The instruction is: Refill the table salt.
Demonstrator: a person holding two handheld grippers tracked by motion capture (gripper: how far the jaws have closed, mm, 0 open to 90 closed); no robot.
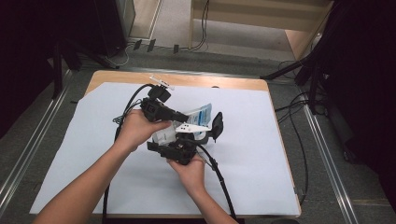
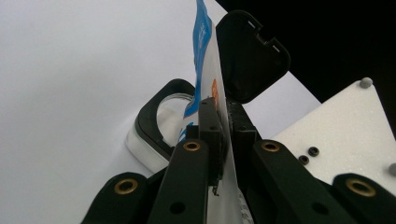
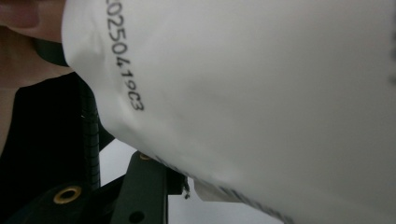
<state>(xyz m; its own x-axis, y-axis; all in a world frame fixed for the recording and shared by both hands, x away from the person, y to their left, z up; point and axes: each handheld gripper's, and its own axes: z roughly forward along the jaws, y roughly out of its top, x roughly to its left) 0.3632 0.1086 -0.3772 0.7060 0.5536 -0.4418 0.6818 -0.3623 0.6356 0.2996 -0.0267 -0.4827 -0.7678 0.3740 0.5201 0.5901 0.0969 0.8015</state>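
Left gripper (image 2: 223, 135) pinches the white-and-blue pouch (image 2: 205, 70) tight (right gripper's (image 1: 180, 150) grip I can't tell), so feed it steadily into the open black case (image 2: 250, 56).

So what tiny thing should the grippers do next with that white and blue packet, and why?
Probably ease the packet down toward the open black box. The left gripper pinches the packet's edge with jaws shut on it, the box lid stands open just behind, and the packet hangs close before the right gripper, so it looks ready to go in.
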